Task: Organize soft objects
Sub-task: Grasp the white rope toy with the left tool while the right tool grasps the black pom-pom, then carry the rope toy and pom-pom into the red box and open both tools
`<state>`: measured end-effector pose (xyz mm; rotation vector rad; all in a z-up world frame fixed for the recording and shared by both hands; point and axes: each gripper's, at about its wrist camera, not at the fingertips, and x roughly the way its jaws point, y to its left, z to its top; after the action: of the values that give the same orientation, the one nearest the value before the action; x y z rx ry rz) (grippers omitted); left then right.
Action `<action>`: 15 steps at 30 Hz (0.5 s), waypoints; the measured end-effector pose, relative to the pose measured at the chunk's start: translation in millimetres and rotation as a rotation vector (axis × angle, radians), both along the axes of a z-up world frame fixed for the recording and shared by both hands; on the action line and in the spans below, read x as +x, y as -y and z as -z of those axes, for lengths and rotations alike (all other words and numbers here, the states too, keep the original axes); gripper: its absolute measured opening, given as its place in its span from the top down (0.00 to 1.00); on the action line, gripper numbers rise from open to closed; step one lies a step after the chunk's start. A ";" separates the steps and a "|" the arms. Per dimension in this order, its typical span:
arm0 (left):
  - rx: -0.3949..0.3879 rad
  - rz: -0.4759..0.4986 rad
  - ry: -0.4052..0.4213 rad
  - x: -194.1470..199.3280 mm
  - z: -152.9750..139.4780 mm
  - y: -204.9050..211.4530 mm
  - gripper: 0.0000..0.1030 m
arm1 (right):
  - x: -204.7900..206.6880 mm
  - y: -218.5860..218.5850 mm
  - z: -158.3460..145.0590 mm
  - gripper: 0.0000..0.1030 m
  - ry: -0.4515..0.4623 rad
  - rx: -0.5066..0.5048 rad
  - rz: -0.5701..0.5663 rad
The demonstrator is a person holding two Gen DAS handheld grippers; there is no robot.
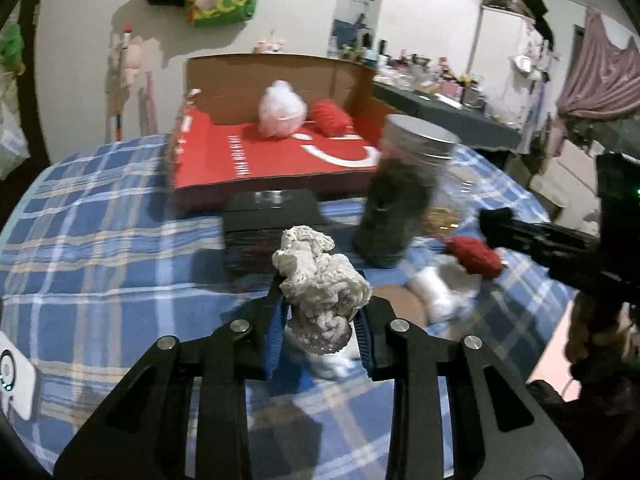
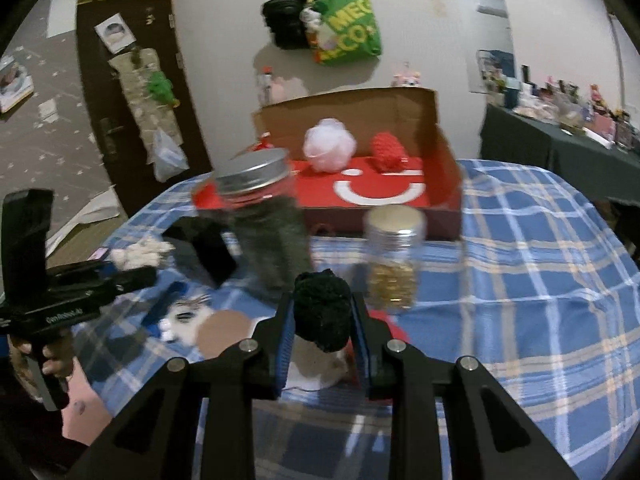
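My left gripper (image 1: 320, 312) is shut on a white knitted piece (image 1: 320, 280) and holds it above the blue plaid cloth (image 1: 100, 240). My right gripper (image 2: 322, 320) is shut on a black knitted piece (image 2: 322, 308); in the left wrist view it (image 1: 492, 232) shows at the right beside a red knitted piece (image 1: 476, 256). A red open cardboard box (image 1: 280, 160) at the back holds a pink puff (image 1: 282, 110) and a red yarn piece (image 1: 330, 118). The box (image 2: 400, 196), puff (image 2: 329, 145) and red yarn piece (image 2: 387, 152) also show in the right wrist view.
A tall jar with dark contents (image 1: 400, 200) and a metal lid stands right of centre; it also shows in the right wrist view (image 2: 268, 224). A smaller jar of golden bits (image 2: 394, 256) stands beside it. A black box (image 1: 272, 232), a brown disc (image 2: 224, 332) and white bits (image 1: 436, 296) lie on the cloth.
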<state>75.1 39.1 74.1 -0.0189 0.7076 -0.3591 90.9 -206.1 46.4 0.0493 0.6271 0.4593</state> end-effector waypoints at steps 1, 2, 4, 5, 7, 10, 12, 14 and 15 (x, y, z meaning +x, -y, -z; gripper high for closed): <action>-0.004 0.010 0.000 -1.7 0.4 3.3 0.72 | -1.2 -3.8 -0.2 0.72 0.003 -0.001 -0.009; -0.009 0.031 0.000 -2.0 0.6 9.0 0.72 | -1.7 -7.9 0.0 0.72 0.003 0.002 -0.024; -0.018 0.059 -0.004 -1.4 1.5 19.5 0.72 | -1.0 -13.8 1.3 0.72 -0.003 0.010 -0.044; -0.022 0.072 -0.005 -1.5 1.7 23.5 0.72 | -1.5 -17.4 2.2 0.72 -0.005 0.010 -0.054; -0.029 0.095 -0.008 -1.1 2.5 30.4 0.72 | -2.4 -21.7 3.9 0.72 -0.004 0.005 -0.062; -0.027 0.118 -0.011 0.1 4.7 39.5 0.72 | -2.9 -25.3 6.7 0.72 -0.013 0.009 -0.076; -0.033 0.130 -0.020 1.6 6.0 42.7 0.72 | -2.2 -26.0 7.7 0.72 -0.016 0.010 -0.080; -0.037 0.134 -0.025 1.7 6.6 44.4 0.72 | -1.9 -26.0 7.8 0.72 -0.017 0.012 -0.083; -0.036 0.135 -0.027 1.8 7.2 44.1 0.72 | -1.9 -26.1 8.0 0.72 -0.018 0.012 -0.083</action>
<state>76.9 -5.0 66.8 -0.0101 0.7309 -0.5012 89.0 -180.0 38.5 0.0388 0.6457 0.5433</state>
